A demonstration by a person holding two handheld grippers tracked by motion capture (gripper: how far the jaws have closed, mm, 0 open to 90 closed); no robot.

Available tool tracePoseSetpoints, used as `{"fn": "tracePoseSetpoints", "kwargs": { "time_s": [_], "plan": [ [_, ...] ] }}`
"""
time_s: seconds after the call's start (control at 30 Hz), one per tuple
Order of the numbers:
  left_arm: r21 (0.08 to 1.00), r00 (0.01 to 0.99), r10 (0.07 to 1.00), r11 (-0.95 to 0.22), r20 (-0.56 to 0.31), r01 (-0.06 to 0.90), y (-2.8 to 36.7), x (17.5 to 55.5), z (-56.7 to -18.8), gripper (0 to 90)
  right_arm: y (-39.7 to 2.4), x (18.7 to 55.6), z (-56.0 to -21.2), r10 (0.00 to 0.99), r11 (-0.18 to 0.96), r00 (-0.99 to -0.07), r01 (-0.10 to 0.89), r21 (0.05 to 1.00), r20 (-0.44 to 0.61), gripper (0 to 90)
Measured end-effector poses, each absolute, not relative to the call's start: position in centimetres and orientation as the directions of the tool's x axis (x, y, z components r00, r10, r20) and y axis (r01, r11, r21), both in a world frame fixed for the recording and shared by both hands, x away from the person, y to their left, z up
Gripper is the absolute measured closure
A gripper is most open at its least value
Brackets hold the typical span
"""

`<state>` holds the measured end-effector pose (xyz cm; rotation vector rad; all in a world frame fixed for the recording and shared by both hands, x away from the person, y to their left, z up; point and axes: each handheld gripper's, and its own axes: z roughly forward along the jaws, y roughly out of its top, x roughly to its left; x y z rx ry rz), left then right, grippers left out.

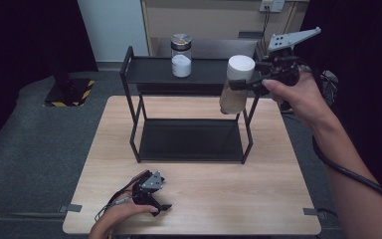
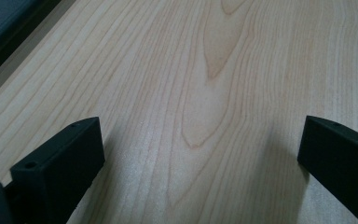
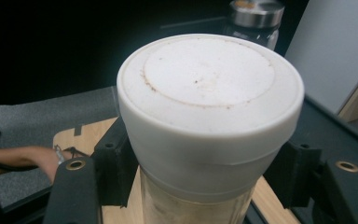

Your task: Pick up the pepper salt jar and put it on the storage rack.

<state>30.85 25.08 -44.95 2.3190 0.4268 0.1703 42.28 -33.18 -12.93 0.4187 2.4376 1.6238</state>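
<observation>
Now right gripper (image 1: 252, 82) clamps white-lidded jar (image 1: 235, 84), held in air at right end of rack's top shelf (image 1: 149, 69). Likely placing it beside salt jar (image 1: 181, 55); next needs level set-down. Left gripper (image 1: 151, 191) idle on table (image 1: 258, 199), jaws wide, empty.

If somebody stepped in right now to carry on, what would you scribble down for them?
Right gripper: shut on a white-lidded clear jar of tan powder, held in the air at the right end of the black metal two-tier rack's top shelf.
Left gripper: open, resting on the light wooden table.
Done: a silver-lidded glass jar of white powder stands on the top shelf.
Left, probably: set the held jar down.
</observation>
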Motion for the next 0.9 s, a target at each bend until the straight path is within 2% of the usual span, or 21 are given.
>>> {"fn": "tracePoseSetpoints", "kwargs": {
  "time_s": [0.47, 0.9],
  "plan": [
    [0.708, 0.938, 0.346, -0.661, -0.003, 0.246, 25.1, 31.0, -44.9, 0.0, -31.9, 45.3, -10.0, 0.353, 0.365, -0.935, 0.128, 0.922, -0.010, 36.1],
    [0.709, 0.940, 0.342, -0.663, -0.002, 0.243, 25.2, 31.0, -44.9, 0.0, -30.4, 48.8, -10.2, 0.394, 0.370, -0.919, 0.172, 0.913, 0.013, 36.0]
  ]
}}
